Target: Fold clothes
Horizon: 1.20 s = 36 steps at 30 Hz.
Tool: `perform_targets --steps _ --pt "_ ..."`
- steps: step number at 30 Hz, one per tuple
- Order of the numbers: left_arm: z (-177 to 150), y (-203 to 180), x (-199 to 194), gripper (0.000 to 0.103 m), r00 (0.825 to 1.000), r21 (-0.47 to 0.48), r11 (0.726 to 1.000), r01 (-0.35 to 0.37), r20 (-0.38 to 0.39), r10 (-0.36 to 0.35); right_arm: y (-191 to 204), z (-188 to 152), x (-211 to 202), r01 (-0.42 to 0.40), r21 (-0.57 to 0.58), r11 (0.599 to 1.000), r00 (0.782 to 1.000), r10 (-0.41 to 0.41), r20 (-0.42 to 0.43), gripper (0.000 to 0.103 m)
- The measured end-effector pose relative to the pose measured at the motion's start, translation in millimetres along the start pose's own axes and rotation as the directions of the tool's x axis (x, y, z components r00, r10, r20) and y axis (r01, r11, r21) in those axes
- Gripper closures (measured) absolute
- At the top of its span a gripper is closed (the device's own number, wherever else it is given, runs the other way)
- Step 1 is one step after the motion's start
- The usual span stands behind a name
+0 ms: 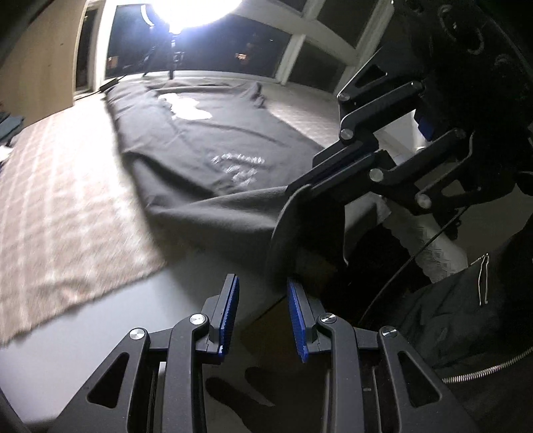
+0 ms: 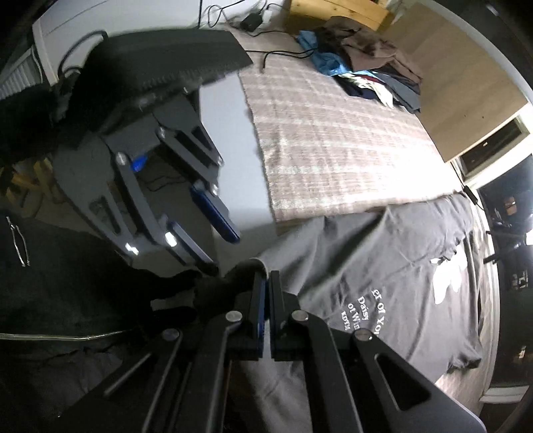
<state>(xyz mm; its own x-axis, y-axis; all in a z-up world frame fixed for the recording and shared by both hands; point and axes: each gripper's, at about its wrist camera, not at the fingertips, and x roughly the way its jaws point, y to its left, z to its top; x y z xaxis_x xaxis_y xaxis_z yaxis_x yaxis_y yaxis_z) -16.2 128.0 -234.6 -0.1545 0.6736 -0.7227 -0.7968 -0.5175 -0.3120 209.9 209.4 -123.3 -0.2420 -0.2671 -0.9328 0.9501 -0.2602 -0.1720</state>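
A dark grey T-shirt (image 1: 206, 146) with white lettering lies spread on the bed, also filling the right of the right wrist view (image 2: 383, 266). My right gripper (image 2: 267, 276) is shut on the shirt's near corner, which bunches at its tips; in the left wrist view that gripper (image 1: 299, 190) holds the lifted hem from the right. My left gripper (image 1: 263, 286) stands open just below that raised hem, nothing between its blue pads. In the right wrist view the left gripper (image 2: 220, 243) hangs open to the left of the shirt's edge.
A beige plaid blanket (image 2: 333, 140) covers the bed beside the shirt. A pile of clothes (image 2: 366, 66) lies at its far end. A bright lamp (image 1: 190, 13) on a tripod stands by dark windows. A person's dark zipped jacket (image 1: 466, 316) is at the right.
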Motion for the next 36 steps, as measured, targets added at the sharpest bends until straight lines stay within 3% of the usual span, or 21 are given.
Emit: perform_targets --steps 7,8,9,12,13,16,19,22,23,25,27,31,36 --pt "17 -6 12 0.079 0.999 0.025 0.999 0.046 0.019 -0.046 -14 -1 -24 0.045 -0.006 0.999 0.999 -0.045 0.019 0.101" --pt "17 -8 11 0.084 0.999 0.025 0.999 0.048 0.025 -0.049 -14 0 -23 0.045 -0.001 0.999 0.999 -0.045 0.026 0.101" --pt "16 -9 9 0.098 0.998 0.024 0.998 0.050 0.030 -0.050 -14 1 -23 0.040 0.006 0.999 0.999 -0.040 0.034 0.101" --pt "4 -4 -2 0.102 0.999 -0.027 0.999 0.041 0.034 -0.040 -11 1 -20 -0.025 0.048 0.999 0.999 0.023 0.045 0.101" --pt "-4 -1 -6 0.102 0.999 -0.048 0.998 0.032 0.035 -0.031 -10 0 -19 -0.061 0.069 0.996 0.997 0.058 0.045 0.095" --pt "-37 11 -13 0.102 1.000 -0.146 0.989 -0.002 0.004 0.003 -17 -11 -21 -0.182 0.182 0.966 0.982 0.170 0.079 0.062" --pt "-76 24 -10 0.103 0.998 -0.261 0.965 -0.028 -0.066 0.011 -44 -39 -25 -0.273 0.358 0.893 0.960 0.228 0.163 0.059" --pt "-89 25 -10 0.103 0.994 -0.295 0.952 -0.076 -0.103 0.048 -66 -60 -10 -0.208 0.469 0.858 0.978 0.169 0.125 0.059" --pt "-87 26 -14 0.101 0.994 -0.305 0.949 -0.086 -0.087 0.062 -71 -65 -5 -0.181 0.496 0.849 0.983 0.146 0.110 0.059" --pt "-74 29 -20 0.073 0.997 -0.321 0.944 -0.080 -0.038 0.071 -79 -72 7 -0.165 0.534 0.830 0.986 0.130 0.103 0.059" --pt "-60 30 -23 0.061 0.997 -0.326 0.942 -0.077 0.003 0.082 -87 -77 18 -0.152 0.568 0.809 0.988 0.118 0.098 0.059" --pt "-43 26 -5 0.061 0.993 -0.274 0.954 -0.121 -0.043 0.113 -86 -80 34 -0.131 0.576 0.807 0.991 0.104 0.080 0.059" --pt "-46 25 -2 0.062 0.989 -0.256 0.955 -0.149 -0.064 0.137 -85 -88 41 -0.105 0.572 0.813 0.994 0.080 0.069 0.059"
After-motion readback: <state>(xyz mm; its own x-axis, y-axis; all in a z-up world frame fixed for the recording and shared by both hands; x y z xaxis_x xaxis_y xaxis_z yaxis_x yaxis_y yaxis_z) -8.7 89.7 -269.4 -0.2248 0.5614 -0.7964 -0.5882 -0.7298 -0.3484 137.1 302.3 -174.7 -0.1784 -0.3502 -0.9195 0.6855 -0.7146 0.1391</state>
